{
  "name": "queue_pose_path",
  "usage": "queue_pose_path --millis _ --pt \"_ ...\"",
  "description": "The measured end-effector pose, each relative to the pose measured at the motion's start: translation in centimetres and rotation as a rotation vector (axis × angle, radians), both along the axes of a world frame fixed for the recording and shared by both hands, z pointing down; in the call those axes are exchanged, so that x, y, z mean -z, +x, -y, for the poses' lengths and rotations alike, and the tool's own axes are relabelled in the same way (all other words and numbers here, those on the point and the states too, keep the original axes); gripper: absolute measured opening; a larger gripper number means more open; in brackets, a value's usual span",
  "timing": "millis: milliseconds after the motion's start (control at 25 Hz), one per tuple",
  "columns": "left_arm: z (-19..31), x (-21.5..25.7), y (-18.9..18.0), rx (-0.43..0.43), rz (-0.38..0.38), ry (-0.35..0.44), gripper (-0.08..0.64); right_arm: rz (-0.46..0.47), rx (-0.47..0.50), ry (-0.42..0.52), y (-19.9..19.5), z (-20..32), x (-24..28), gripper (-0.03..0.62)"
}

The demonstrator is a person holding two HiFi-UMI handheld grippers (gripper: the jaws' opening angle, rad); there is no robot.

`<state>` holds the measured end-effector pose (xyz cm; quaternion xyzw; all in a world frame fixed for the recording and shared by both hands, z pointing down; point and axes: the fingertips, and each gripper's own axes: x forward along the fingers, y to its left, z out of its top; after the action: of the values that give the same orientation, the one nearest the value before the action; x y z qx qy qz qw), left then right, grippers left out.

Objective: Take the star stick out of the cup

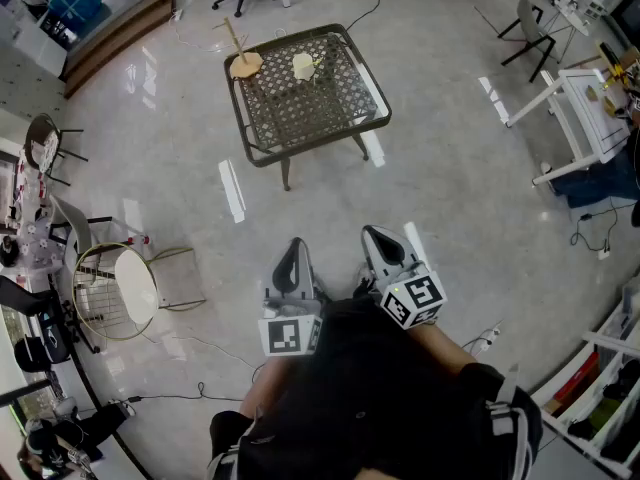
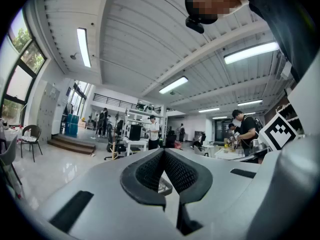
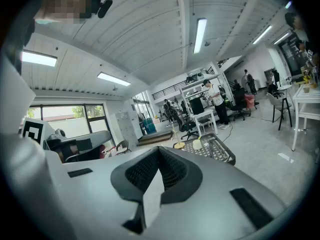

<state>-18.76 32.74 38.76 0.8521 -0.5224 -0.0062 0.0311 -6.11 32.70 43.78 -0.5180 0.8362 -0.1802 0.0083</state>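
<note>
A low table with a dark mesh top (image 1: pixel 330 118) stands well ahead of me on the floor. At its far left corner a thin wooden stick (image 1: pixel 234 38) rises from a tan round thing (image 1: pixel 246 65). A pale cup-like object (image 1: pixel 303 66) sits just to the right of it. In the right gripper view the stick (image 3: pixel 175 135) and the pale object (image 3: pixel 197 144) show small and far off. My left gripper (image 1: pixel 293 258) and right gripper (image 1: pixel 378 240) are held close to my body, far from the table. Both are shut and hold nothing.
A round white seat in a wire frame (image 1: pixel 135 286) stands at my left, and a chair (image 1: pixel 45 143) stands farther left. A white table (image 1: pixel 590 118) is at the right. White strips (image 1: pixel 232 190) and cables lie on the floor. Several people stand at desks (image 2: pixel 152 131) far back.
</note>
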Motion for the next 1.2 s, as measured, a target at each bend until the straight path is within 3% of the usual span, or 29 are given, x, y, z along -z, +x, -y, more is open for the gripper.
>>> queue_pose_path --millis 480,920,1200 --pt "0.9 -0.4 2.3 0.014 0.007 -0.009 0.015 0.041 0.017 0.029 2.1 0.9 0.9 0.009" --pt "2.0 -0.9 9.4 0.047 0.015 0.002 0.015 0.053 0.035 0.025 9.3 1.4 -0.2 0.009" --pt "4.3 -1.9 11.2 0.091 0.043 -0.003 0.015 0.084 0.063 0.015 11.4 3.9 -1.5 0.009"
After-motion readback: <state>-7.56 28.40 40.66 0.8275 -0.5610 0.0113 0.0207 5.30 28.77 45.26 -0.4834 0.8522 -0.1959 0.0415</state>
